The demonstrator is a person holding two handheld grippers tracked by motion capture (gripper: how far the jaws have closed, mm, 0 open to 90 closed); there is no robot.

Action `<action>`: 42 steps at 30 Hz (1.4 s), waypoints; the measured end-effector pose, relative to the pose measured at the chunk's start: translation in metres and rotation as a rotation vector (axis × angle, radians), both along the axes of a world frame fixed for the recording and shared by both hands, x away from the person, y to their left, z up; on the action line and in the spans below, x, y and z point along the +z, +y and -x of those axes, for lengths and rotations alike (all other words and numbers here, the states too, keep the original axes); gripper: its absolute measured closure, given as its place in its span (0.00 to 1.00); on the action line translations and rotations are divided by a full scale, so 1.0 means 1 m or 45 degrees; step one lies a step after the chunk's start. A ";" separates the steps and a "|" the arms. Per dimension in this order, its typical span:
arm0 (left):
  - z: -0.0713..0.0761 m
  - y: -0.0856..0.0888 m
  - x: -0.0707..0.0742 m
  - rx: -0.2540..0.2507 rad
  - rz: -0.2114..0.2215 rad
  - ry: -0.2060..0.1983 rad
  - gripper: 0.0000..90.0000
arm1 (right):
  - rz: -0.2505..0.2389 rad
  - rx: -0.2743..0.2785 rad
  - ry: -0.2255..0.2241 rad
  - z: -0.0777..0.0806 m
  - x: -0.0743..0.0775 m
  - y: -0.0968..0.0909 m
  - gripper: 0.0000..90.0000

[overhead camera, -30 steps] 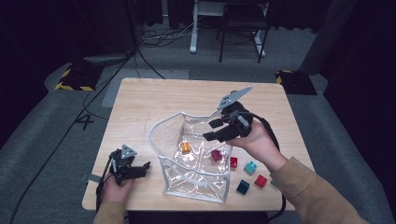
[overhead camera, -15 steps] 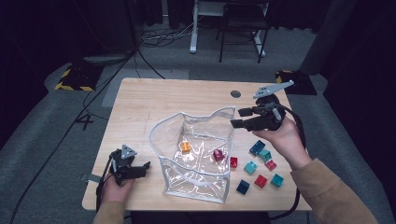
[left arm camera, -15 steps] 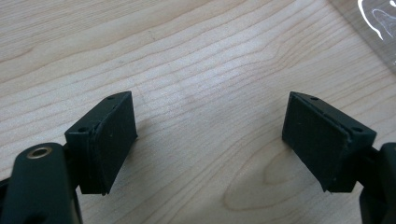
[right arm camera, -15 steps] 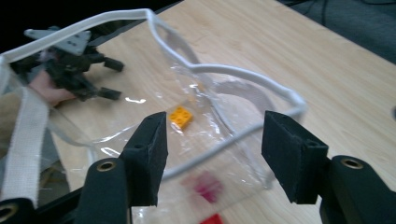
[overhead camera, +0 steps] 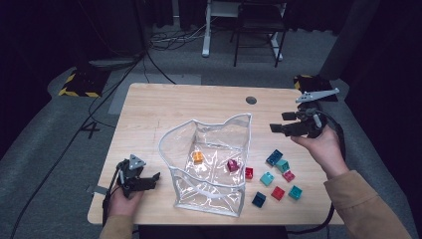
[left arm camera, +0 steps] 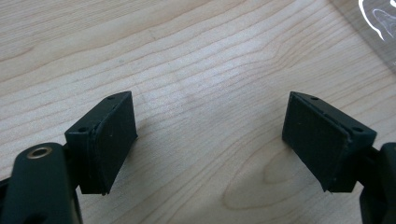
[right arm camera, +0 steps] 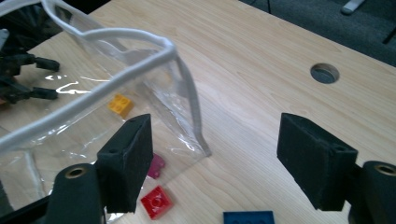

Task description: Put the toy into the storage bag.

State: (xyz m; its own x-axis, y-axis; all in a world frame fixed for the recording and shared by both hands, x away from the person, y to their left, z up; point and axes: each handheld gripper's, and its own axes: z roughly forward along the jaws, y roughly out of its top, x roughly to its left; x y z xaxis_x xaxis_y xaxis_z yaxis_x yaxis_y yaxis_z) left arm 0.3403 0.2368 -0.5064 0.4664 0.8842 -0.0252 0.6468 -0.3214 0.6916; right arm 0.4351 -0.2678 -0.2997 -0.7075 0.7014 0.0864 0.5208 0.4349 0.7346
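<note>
Clear plastic catches the light at the middle of the desk (overhead camera: 199,107): the pouch (overhead camera: 209,164) stands open with its white-trimmed mouth up, an orange brick (overhead camera: 198,157) and a magenta brick (overhead camera: 232,165) already lying inside it. We read the job as loading the loose bricks into that pouch, and right now we are between picks. Our right gripper (overhead camera: 282,122) hangs above the desk's right side, past the pouch's far right corner, its fingers (right arm camera: 126,163) spread wide with nothing between them; they have just been opening. Our left gripper (overhead camera: 149,180) rests low at the near left corner, its fingers (left arm camera: 109,140) wide apart over bare wood and empty too. Just right of the pouch waits the cluster: a red brick (overhead camera: 249,173) touching its wall, a dark blue brick (overhead camera: 273,157), teal bricks (overhead camera: 282,165), another red brick (overhead camera: 277,193) and a navy brick (overhead camera: 259,199) nearer to us. Compared with a second ago, the right gripper was over the pouch's mouth and now sits well out to the right, uncovering the bricks its arm had hidden, while the left gripper lies where it was. Next, we judge, the right hand must come down toward the cluster, square its open fingers around one brick, the dark blue one being nearest, and close without nudging its neighbours.
</note>
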 end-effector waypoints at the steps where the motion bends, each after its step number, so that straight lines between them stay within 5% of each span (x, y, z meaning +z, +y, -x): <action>1: 0.000 0.000 0.000 0.001 0.001 0.000 0.20 | -0.001 -0.009 0.000 -0.002 -0.002 -0.004 0.29; 11: 0.000 0.000 0.000 0.002 0.001 -0.002 0.20 | 0.071 -0.082 0.005 -0.012 -0.025 -0.027 0.19; 17: 0.000 0.000 0.000 0.002 0.001 0.000 0.20 | 0.123 -0.086 0.014 -0.014 -0.046 -0.029 0.15; 22: 0.000 0.000 0.000 0.002 0.002 -0.002 0.20 | 0.176 -0.098 0.027 -0.016 -0.066 -0.025 0.02; 42: 0.000 0.000 0.000 0.002 0.001 0.000 0.20 | 0.252 -0.099 0.194 -0.023 -0.134 -0.019 0.00</action>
